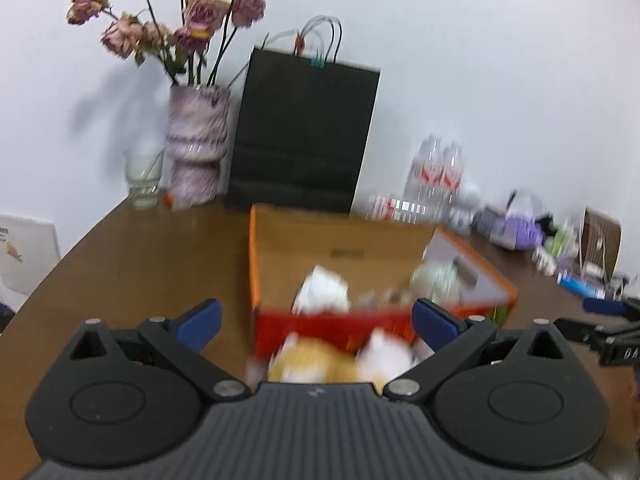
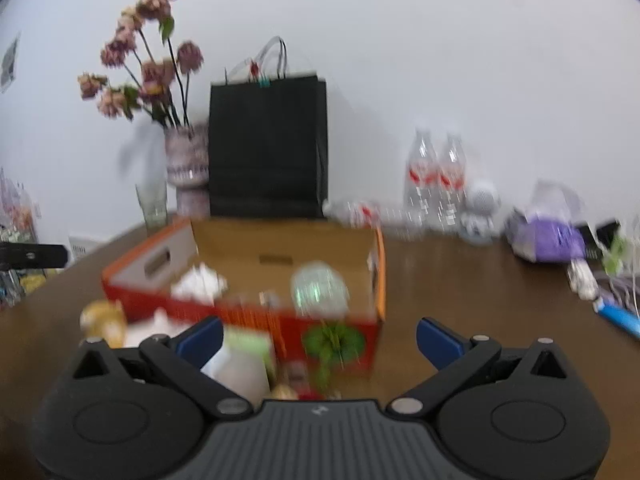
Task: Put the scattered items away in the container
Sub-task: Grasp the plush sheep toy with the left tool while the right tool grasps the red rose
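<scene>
An open red and orange cardboard box [image 1: 360, 326] stands on the brown table; it also shows in the right wrist view [image 2: 248, 320]. Crumpled white paper [image 1: 322, 290] and a clear rounded item [image 2: 318, 290] lie inside it. A yellow plush item [image 1: 312, 364] and white paper [image 1: 384, 354] lie in front of the box, just ahead of my left gripper [image 1: 316, 320], which is open and empty. My right gripper [image 2: 320, 338] is open and empty before the box front, with a white and green packet [image 2: 240, 360] and a yellow item [image 2: 102, 320] close by. Both views are blurred.
A black paper bag [image 1: 304, 132], a vase of dried roses [image 1: 198, 144] and a glass [image 1: 144, 178] stand at the back wall. Water bottles [image 2: 436, 176], a purple pack [image 2: 548, 240] and small clutter [image 2: 612, 316] fill the right side. The right gripper's fingers [image 1: 600, 306] show at the left view's right edge.
</scene>
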A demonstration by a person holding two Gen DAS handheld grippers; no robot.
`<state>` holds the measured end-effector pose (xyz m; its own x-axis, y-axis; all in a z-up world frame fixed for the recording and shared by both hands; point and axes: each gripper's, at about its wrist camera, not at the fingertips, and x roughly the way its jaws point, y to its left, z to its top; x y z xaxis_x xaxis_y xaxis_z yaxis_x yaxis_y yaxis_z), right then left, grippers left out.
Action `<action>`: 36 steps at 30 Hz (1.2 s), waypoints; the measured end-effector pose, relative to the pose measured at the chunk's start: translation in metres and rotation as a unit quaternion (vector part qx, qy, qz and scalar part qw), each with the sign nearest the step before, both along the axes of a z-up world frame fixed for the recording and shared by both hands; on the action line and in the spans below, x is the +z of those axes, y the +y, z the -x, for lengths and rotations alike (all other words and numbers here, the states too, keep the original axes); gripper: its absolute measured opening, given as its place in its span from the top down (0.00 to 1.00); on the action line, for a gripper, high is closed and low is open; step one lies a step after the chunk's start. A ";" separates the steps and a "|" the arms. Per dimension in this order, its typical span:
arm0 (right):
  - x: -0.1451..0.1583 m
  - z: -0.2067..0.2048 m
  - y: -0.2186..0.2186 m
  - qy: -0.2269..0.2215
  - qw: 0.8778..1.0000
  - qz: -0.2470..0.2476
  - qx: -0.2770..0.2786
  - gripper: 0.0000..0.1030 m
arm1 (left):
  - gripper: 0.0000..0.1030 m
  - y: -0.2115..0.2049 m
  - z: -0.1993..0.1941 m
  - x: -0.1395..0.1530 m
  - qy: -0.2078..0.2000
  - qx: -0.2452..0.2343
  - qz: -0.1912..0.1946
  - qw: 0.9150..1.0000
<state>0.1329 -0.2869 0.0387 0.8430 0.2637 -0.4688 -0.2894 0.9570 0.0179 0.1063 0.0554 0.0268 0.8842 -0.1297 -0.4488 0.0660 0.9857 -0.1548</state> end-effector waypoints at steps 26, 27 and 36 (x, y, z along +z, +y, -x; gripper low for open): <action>-0.059 -0.035 0.002 0.086 0.996 -0.010 -0.032 0.06 | 0.00 -0.041 -0.048 -0.065 0.044 -0.114 -0.138 0.983; -0.059 -0.037 0.002 0.087 0.996 -0.009 -0.031 0.08 | 0.00 -0.041 -0.050 -0.067 0.042 -0.124 -0.143 0.981; -0.065 -0.042 0.005 0.101 0.994 -0.021 -0.029 0.65 | 0.06 -0.035 -0.054 -0.070 0.052 -0.140 -0.121 0.981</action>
<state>0.1752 -0.2821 -0.0267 0.7467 0.2414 -0.6198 -0.2208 0.9689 0.1115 0.1603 0.0204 -0.0429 0.7766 -0.2396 -0.5826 0.3361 0.9398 0.0614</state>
